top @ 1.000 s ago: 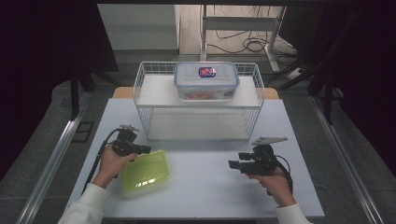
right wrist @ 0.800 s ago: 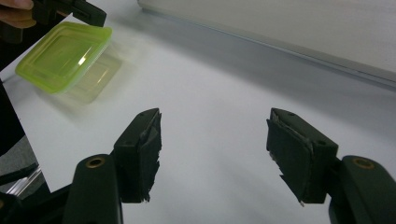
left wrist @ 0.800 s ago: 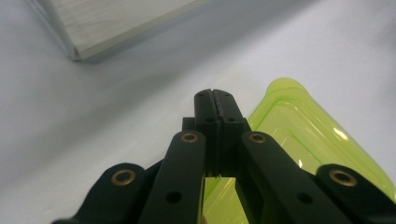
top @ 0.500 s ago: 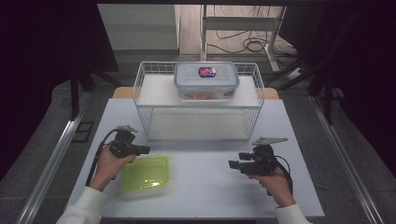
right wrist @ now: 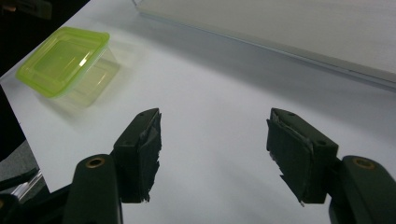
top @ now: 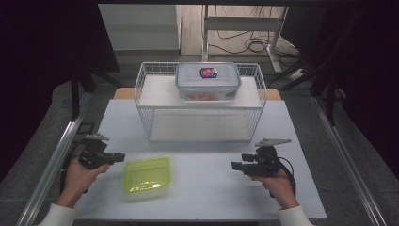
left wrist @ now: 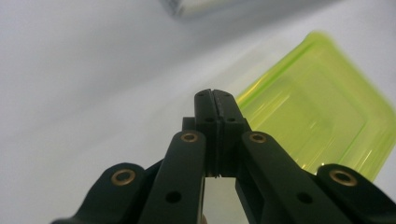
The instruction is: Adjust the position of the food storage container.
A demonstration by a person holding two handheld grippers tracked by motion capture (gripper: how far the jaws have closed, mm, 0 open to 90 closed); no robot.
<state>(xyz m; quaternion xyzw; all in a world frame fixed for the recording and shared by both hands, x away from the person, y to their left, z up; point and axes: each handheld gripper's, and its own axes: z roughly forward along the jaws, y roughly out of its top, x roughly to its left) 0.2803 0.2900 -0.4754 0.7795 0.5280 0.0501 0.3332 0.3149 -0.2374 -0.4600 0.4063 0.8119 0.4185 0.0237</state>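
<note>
From the high view, the person's left hand (top: pixel 77 176) rests at the left edge of the white tabletop (top: pixel 211 188) with its forearm coming in from the bottom corner, and the left claw (top: pixel 117 157) points level toward the right. Its tip sits just beside the left rim of the green-lidded container (top: pixel 147 176) and does not touch it. The container lies flat on the tabletop, in front of the wire basket (top: pixel 200 106), which carries a clear lidded box (top: pixel 208 81) on its upper shelf. The right hand (top: pixel 277 181) sits well apart on the right side, holding the right claw (top: pixel 234 165) level and aimed left toward the container across bare tabletop.

The left gripper view brings out what the overhead angle cannot: the left claw (left wrist: pixel 215 94) has its jaws pressed fully together with nothing between them. The green lid (left wrist: pixel 317 121) lies just past and to the right of the tip, blurred.

The right gripper view shows the right claw (right wrist: pixel 212 135) with its jaws spread wide and empty, the torn pads (right wrist: pixel 152 144) over bare white surface. The container (right wrist: pixel 65 60) appears far off at upper left, and here its clear lower body is visible under the green lid, near the tabletop's corner.
</note>
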